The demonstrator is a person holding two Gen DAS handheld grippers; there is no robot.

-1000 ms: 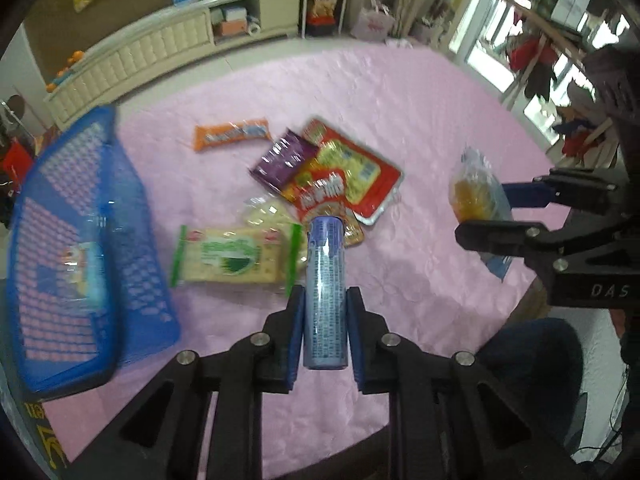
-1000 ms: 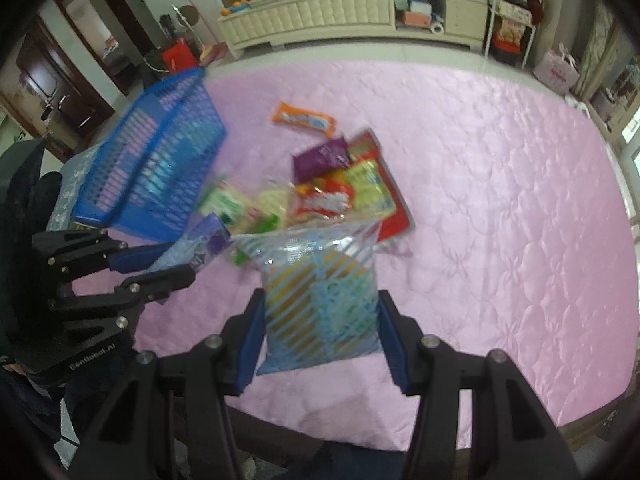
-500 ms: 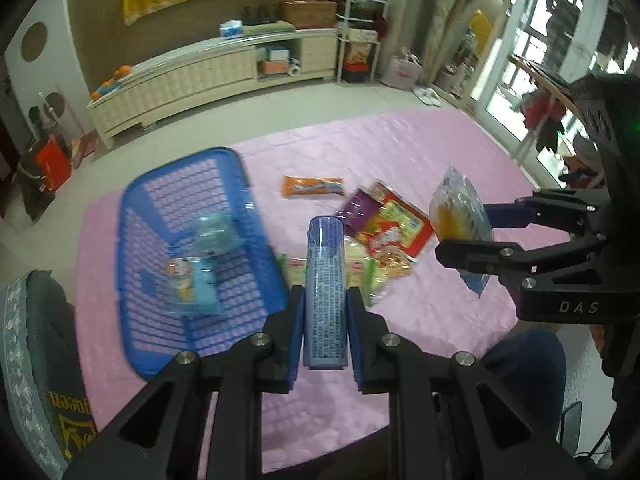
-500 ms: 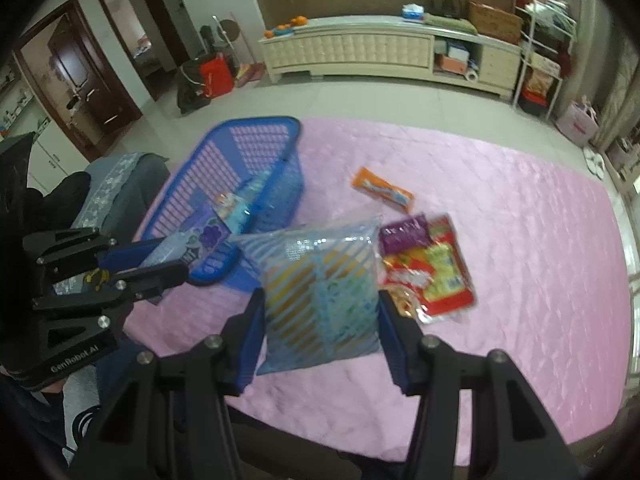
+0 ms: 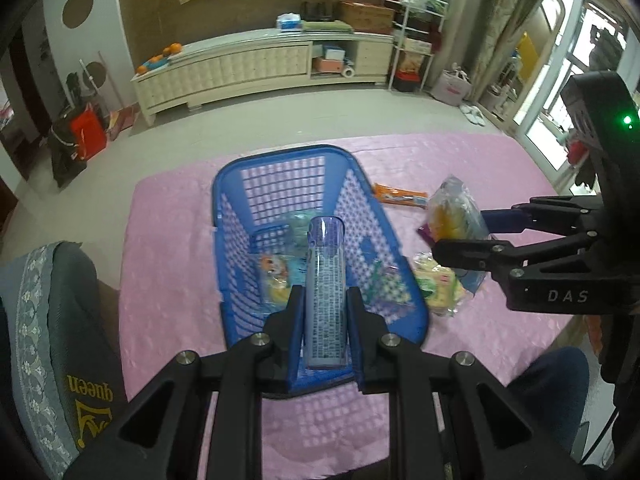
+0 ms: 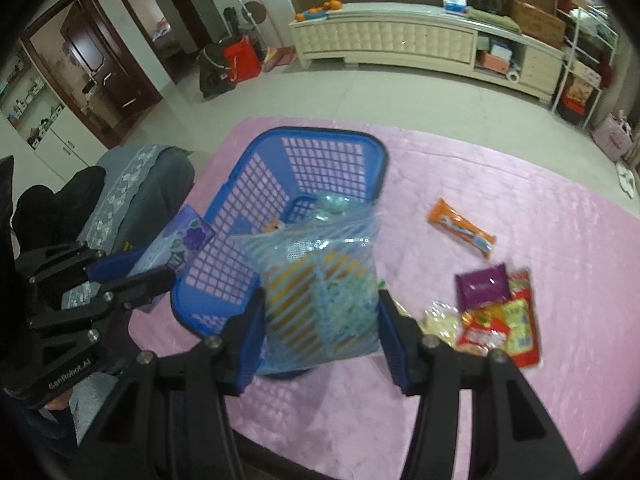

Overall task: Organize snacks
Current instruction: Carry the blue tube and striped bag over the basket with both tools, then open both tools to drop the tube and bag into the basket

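Between the blue pads of the left claw (image 5: 325, 322) stands a slim purple-blue snack box (image 5: 325, 292), clamped edge-on and pointing forward over the blue mesh basket (image 5: 280, 168). That basket sits directly ahead of and below this claw on the pink quilted table (image 5: 172, 280), and a few wrapped snacks lie on its floor, one pale packet with a cartoon print (image 5: 276, 280) just left of the held box.

To the right of the left claw, the right claw (image 5: 460, 232) reaches in from the side, closed on a clear bag with blue stripes (image 5: 456, 212) holding something orange-yellow. From its own camera, the right claw (image 6: 322, 320) grips that striped bag (image 6: 320, 288) by both sides, the bag hanging above the near right corner of the basket (image 6: 332, 136).

Right of the right claw, loose snacks remain on the table (image 6: 520, 208): an orange bar (image 6: 460, 232) farther ahead, then a purple packet (image 6: 482, 286) touching a red and yellow packet (image 6: 504, 328), with a pale clear packet (image 6: 438, 318) just beside them. To its left, the left claw (image 6: 136, 270) holds the box (image 6: 176, 244) next to the basket's outer wall.
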